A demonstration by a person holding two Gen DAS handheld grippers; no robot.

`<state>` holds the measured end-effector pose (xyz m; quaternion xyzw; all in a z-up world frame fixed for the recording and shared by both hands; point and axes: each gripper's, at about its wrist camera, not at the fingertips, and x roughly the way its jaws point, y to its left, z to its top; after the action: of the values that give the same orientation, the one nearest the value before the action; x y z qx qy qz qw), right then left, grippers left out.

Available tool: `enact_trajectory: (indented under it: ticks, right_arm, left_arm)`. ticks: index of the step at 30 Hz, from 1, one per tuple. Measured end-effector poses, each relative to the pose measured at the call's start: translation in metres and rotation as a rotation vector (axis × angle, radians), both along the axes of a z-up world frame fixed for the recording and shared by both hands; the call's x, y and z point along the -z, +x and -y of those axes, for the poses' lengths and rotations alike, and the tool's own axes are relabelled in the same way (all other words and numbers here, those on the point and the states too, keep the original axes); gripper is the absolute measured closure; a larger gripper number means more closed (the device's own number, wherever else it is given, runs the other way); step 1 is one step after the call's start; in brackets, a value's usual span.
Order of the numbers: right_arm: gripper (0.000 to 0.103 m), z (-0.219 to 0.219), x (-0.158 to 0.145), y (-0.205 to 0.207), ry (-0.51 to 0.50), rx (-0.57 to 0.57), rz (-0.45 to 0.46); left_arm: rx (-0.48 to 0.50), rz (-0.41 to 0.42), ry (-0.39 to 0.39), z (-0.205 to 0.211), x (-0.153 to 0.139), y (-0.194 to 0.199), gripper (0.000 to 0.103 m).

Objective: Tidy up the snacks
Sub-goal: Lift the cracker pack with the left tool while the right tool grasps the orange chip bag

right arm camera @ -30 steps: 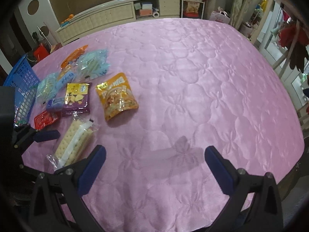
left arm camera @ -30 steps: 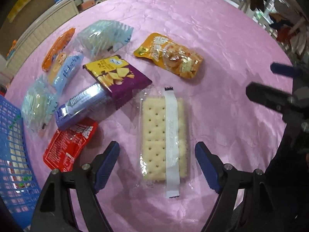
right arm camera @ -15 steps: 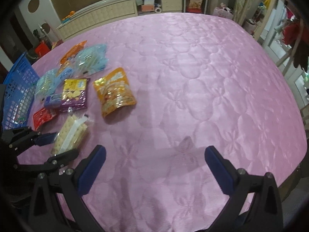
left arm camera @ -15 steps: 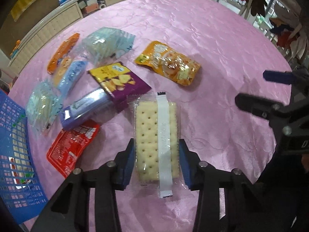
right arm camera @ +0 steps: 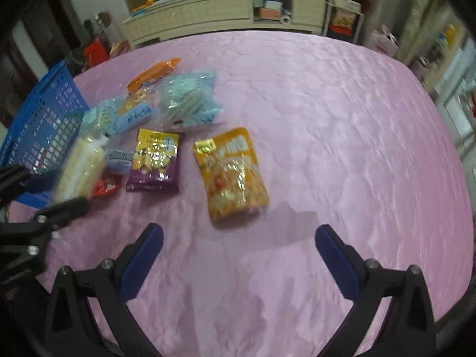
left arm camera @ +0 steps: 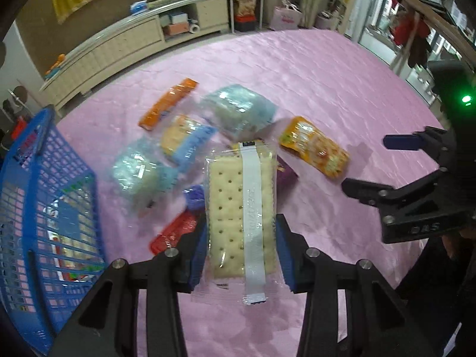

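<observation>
My left gripper (left arm camera: 241,251) is shut on a clear-wrapped cracker pack (left arm camera: 238,208) and holds it lifted above the pink table; it also shows blurred in the right wrist view (right arm camera: 80,166). A blue mesh basket (left arm camera: 26,178) with snacks inside stands at the left. My right gripper (right arm camera: 238,255) is open and empty, just short of an orange snack bag (right arm camera: 232,172). A purple chip bag (right arm camera: 156,160), light blue packs (right arm camera: 187,101), a red packet (left arm camera: 175,232) and an orange stick pack (left arm camera: 168,104) lie on the cloth.
The pink quilted tablecloth (right arm camera: 327,119) covers the table, bare to the right. Low cream cabinets (right arm camera: 208,12) and shelves stand behind the table. The right gripper shows at the right edge of the left wrist view (left arm camera: 386,163).
My left gripper has lifted the cracker pack off the table and swung left toward the basket. My right gripper has moved closer to the orange snack bag.
</observation>
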<state>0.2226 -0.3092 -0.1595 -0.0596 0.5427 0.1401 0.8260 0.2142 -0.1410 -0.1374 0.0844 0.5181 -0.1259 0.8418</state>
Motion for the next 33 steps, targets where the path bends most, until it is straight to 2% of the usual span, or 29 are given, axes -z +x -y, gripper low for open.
enact_trajectory:
  ticks: [3,5,7,10,15,17,18,19,23,27,33]
  right_arm:
    - [0.003,-0.011,0.010,0.016,-0.051,-0.050,0.006]
    - [0.008,-0.014,0.016,0.025,-0.050,-0.057,-0.003]
    - [0.027,-0.016,0.024,0.036,-0.032,-0.070,-0.021]
    - [0.028,-0.018,0.033,0.047,-0.041,-0.079,-0.040]
    - [0.030,-0.025,0.038,0.051,-0.073,-0.102,-0.012]
    - [0.042,-0.025,0.037,0.048,-0.072,-0.104,-0.011]
    - [0.057,-0.026,0.036,0.046,-0.072,-0.111,-0.008]
    - [0.066,-0.028,0.035,0.044,-0.067,-0.117,-0.011]
    - [0.081,-0.025,0.029,0.036,-0.047,-0.121,-0.020]
    - [0.085,-0.019,0.014,0.024,0.015,-0.092,-0.021]
    - [0.085,-0.034,-0.037,0.000,0.026,-0.116,0.060]
  left_arm:
    - [-0.016,0.013,-0.008,-0.006,-0.004,0.007,0.063]
    - [-0.021,0.018,-0.012,-0.009,-0.005,0.011,0.063]
    - [-0.025,0.014,-0.015,-0.011,-0.003,0.016,0.063]
    - [-0.026,0.006,-0.019,-0.013,0.002,0.023,0.063]
    - [-0.029,-0.002,-0.023,-0.009,0.011,0.029,0.063]
    - [-0.033,-0.007,-0.024,-0.009,0.014,0.030,0.063]
    - [-0.035,-0.008,-0.025,-0.008,0.015,0.030,0.063]
    - [-0.037,-0.009,-0.026,-0.009,0.017,0.030,0.063]
    - [-0.045,-0.011,-0.037,-0.011,0.015,0.024,0.063]
    - [-0.046,0.005,-0.053,-0.016,0.008,0.019,0.063]
    - [-0.054,0.065,-0.066,-0.026,-0.021,0.000,0.063]
